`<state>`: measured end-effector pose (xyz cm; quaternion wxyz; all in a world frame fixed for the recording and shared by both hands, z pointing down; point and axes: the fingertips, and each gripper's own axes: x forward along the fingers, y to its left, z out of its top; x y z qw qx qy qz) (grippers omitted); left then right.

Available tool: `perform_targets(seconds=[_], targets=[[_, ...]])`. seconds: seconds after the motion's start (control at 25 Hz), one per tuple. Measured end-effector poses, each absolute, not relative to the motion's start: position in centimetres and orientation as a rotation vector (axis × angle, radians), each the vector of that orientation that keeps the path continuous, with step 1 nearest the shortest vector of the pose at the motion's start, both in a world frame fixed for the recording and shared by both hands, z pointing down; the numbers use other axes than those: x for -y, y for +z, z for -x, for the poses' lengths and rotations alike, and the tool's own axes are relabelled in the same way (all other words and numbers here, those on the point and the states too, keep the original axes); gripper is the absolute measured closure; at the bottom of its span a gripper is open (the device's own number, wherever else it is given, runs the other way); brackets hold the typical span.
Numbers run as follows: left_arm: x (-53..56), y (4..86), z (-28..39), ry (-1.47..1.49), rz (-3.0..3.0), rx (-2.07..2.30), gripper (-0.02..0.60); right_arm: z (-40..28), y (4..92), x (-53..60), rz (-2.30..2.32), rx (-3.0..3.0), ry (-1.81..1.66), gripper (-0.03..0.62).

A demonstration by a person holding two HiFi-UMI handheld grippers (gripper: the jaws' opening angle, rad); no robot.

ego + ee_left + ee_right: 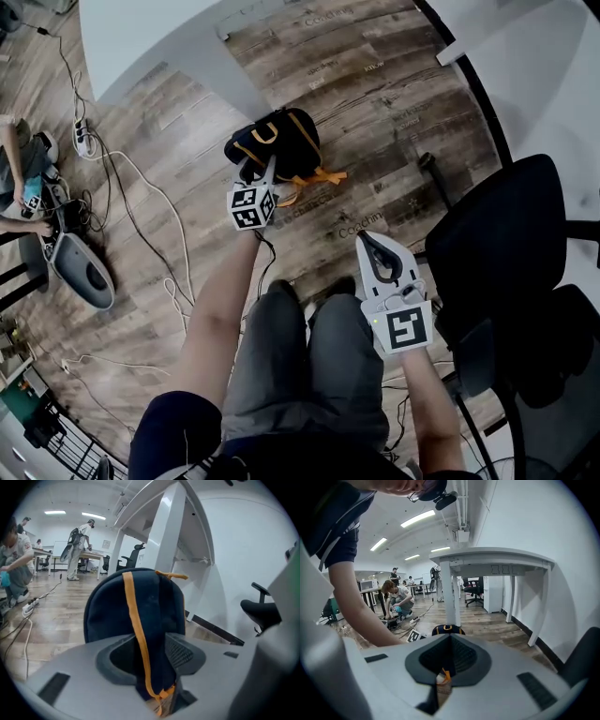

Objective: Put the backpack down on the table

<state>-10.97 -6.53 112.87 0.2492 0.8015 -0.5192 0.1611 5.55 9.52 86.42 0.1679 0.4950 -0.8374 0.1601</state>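
A black backpack [286,141] with orange straps stands on the wood floor by the white table's leg [220,70]. My left gripper [260,171] is at its near edge. In the left gripper view, the dark fabric and an orange strap [136,620] run down between the jaws [151,667], and the pads press on the fabric. My right gripper [369,240] hangs apart, lower right, above the floor beside my knee. Its jaws meet at the tips with nothing held [450,638]. The backpack [447,630] shows small beyond it.
The white table [141,37] stands at the far left, seen also in the right gripper view [487,557]. A black office chair [506,244] is close at my right. Cables and a power strip [82,139] lie left, where a person [19,169] crouches.
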Motion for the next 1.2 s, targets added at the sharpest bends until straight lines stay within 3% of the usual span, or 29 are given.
perform_targets(seconds=[0.2, 0.36, 0.88, 1.2], targets=[[6.0, 113.3, 9.5, 0.477, -2.239, 1.357, 0.434, -5.7, 86.9, -9.5, -1.404, 2.382, 0.457, 0.595], [6.5, 113.7, 9.8, 0.484, -2.223, 1.382, 0.553, -5.8, 87.1, -9.7, -1.400, 2.388, 0.465, 0.595], [5.9, 111.1, 8.7, 0.550, -2.355, 1.388, 0.565, -6.2, 87.4, -9.3, -1.420, 2.374, 0.443, 0.595], [4.3, 105.1, 7.9, 0.385, -2.427, 1.384, 0.566, -5.9, 85.9, -9.3, -1.433, 2.382, 0.466, 0.595]])
